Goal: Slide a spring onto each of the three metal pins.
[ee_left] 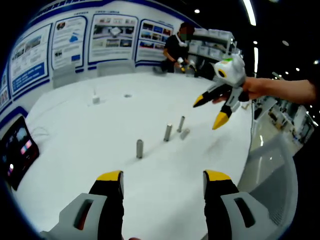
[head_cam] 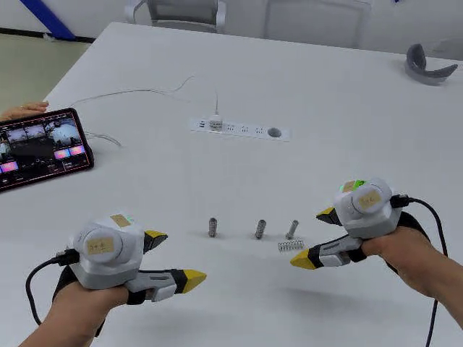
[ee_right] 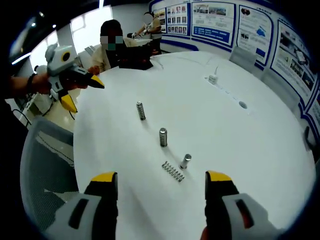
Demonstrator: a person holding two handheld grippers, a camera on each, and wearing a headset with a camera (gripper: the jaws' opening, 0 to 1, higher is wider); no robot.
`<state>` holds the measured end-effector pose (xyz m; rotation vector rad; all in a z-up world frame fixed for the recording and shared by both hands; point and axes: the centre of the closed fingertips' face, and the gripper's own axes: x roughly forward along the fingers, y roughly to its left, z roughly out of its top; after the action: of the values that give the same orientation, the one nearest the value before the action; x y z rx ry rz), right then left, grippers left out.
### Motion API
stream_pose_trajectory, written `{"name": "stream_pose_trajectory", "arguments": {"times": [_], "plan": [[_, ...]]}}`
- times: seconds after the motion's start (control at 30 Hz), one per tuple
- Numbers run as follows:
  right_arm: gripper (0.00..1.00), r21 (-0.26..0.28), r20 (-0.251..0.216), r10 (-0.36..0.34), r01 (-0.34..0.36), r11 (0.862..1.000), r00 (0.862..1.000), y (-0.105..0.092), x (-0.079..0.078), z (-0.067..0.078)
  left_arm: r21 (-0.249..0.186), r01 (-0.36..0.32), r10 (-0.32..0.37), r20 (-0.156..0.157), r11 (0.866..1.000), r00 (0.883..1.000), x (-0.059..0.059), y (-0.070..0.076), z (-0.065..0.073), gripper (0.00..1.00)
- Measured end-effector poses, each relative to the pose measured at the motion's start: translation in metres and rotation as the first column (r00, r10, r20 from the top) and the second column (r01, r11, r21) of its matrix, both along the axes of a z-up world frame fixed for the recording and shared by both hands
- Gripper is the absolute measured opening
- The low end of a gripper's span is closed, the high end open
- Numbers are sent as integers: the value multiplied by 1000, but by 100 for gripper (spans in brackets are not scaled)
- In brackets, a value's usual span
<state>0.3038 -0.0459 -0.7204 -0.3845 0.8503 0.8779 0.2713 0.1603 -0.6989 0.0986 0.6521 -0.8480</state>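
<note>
Three short metal pins stand in a row on the white table [head_cam: 347,123]. The left pin [head_cam: 213,227] [ee_right: 141,110] and the middle pin [head_cam: 260,229] [ee_right: 163,137] each carry a spring. The right pin [head_cam: 292,230] [ee_right: 185,161] looks bare. A loose spring [head_cam: 291,246] [ee_right: 172,171] [ee_left: 184,133] lies flat just in front of it. My right gripper [head_cam: 312,238] [ee_right: 161,177] [ee_left: 209,111] is open, just right of the loose spring and holding nothing. My left gripper [head_cam: 175,257] [ee_left: 163,176] [ee_right: 84,96] is open and empty, nearer me and left of the pins.
A tablet [head_cam: 43,148] lies at the left edge with a person's hand [head_cam: 25,110] beside it. A white power strip [head_cam: 239,129] with a cable sits beyond the pins. A grey curved object [head_cam: 430,66] rests far right. A person [ee_right: 112,47] sits at the table's far side.
</note>
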Motion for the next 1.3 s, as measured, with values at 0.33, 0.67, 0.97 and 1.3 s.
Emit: {"name": "stream_pose_trajectory", "arguments": {"times": [0.33,0.67,0.97,1.3], "plan": [[75,8,-17,-45,45,999,999,-13,-20,-6,-3,20,-20,-4,1000,1000,3,-10,-2,67],[75,20,-29,-74,75,997,997,-24,-29,-9,-6,40,-40,-6,999,999,4,-22,-2,67],[76,64,-13,-112,113,992,994,-26,-30,-6,-10,56,-56,-4,998,998,3,-31,0,67],[79,130,-19,-188,189,973,982,-28,-43,-6,-16,106,-106,-11,994,994,-2,-56,-5,67]]}}
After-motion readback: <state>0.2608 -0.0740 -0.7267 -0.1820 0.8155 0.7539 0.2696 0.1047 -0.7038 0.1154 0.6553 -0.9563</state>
